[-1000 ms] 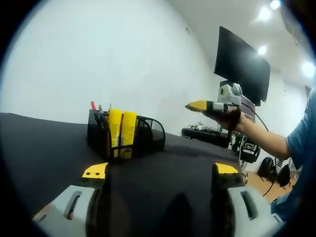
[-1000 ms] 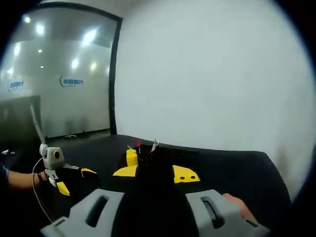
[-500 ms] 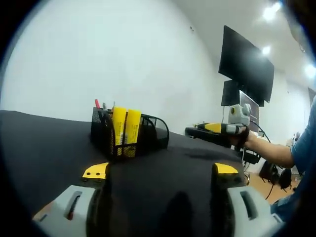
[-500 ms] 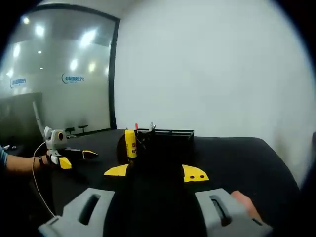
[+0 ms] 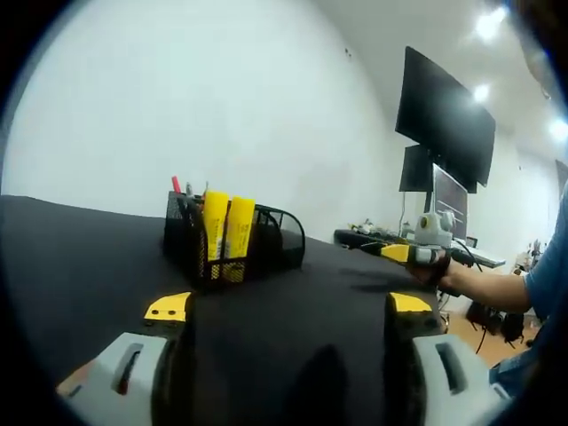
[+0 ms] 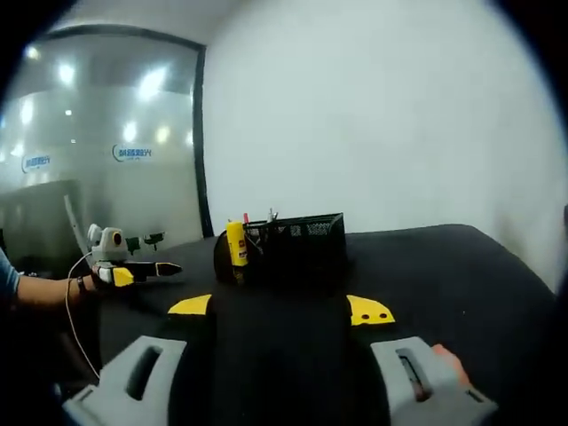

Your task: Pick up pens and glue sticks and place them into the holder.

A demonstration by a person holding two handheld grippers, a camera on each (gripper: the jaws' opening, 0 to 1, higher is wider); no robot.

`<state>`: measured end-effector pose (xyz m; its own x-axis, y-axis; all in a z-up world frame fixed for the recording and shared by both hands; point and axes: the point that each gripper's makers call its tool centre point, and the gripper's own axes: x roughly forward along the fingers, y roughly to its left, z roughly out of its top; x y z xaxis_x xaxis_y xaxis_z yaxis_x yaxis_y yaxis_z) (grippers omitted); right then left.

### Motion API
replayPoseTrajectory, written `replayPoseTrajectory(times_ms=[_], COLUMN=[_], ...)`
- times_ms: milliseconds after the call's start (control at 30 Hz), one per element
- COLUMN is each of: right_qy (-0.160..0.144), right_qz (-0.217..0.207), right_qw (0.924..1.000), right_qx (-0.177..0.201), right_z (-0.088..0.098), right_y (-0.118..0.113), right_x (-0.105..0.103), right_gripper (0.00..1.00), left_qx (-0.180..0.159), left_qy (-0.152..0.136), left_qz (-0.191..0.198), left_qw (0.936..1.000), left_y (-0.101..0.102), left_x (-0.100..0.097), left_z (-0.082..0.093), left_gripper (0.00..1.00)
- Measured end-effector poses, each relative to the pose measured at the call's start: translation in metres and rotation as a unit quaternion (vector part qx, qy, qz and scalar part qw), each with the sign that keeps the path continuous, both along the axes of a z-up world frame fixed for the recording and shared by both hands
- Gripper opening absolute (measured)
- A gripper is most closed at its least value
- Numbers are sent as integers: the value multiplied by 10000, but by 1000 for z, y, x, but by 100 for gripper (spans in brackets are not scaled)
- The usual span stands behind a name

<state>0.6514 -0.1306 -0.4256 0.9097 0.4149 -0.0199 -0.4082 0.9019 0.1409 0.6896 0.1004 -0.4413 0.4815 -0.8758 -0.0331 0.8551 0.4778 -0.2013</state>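
1. Left gripper view, bottom of frame: left gripper (image 5: 288, 306) with jaws spread wide, yellow tips well apart, nothing between them, only black table (image 5: 80, 248) under them.
2. Centre left, above the jaws: black mesh holder (image 5: 232, 244) standing upright on the table, two yellow glue sticks (image 5: 225, 232) upright in its front compartment, touching side by side, with a red-tipped pen (image 5: 176, 185) and a few thin pen tops poking up behind them at the holder's left end.
3. Right of centre: right gripper (image 5: 377, 249) reaching in, held in a hand (image 5: 444, 271), low over the table, well apart from the holder; jaw gap too small to judge here.
4. Upper right: dark monitor (image 5: 444, 115) on the white wall.
5. Right gripper view, bottom of frame: right gripper (image 6: 280, 308) released, yellow tips far apart, nothing held, black table (image 6: 461, 266) beyond.
6. Centre, just above the jaws: holder (image 6: 284, 247) seen from its other side, one glue stick (image 6: 235, 244) at its left end, pen tips (image 6: 257, 216) sticking up beside it.
7. Left middle: left gripper (image 6: 164, 269) low over the table, apart from the holder.
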Motion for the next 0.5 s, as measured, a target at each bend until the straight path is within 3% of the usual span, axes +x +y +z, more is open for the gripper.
replayPoseTrajectory(times_ms=[133,233,500], right_qy=[-26,-37,-61], right_qz=[75,80,180], right_qw=[9999,10000,9996], right_qx=[69,23,-198], right_z=[-4,-6,-6], right_y=[1,1,5], right_x=[-4,-6,-15], right_gripper=[73,76,87], left_qx=[45,98,164], left_qy=[-51,-101,-116], left_qz=[12,27,51], left_qw=[10000,9999,9998], left_y=[-1,-3,-3], left_x=[-1,-1,-1], left_z=[-1,-2,-4], left_gripper=[91,96,96])
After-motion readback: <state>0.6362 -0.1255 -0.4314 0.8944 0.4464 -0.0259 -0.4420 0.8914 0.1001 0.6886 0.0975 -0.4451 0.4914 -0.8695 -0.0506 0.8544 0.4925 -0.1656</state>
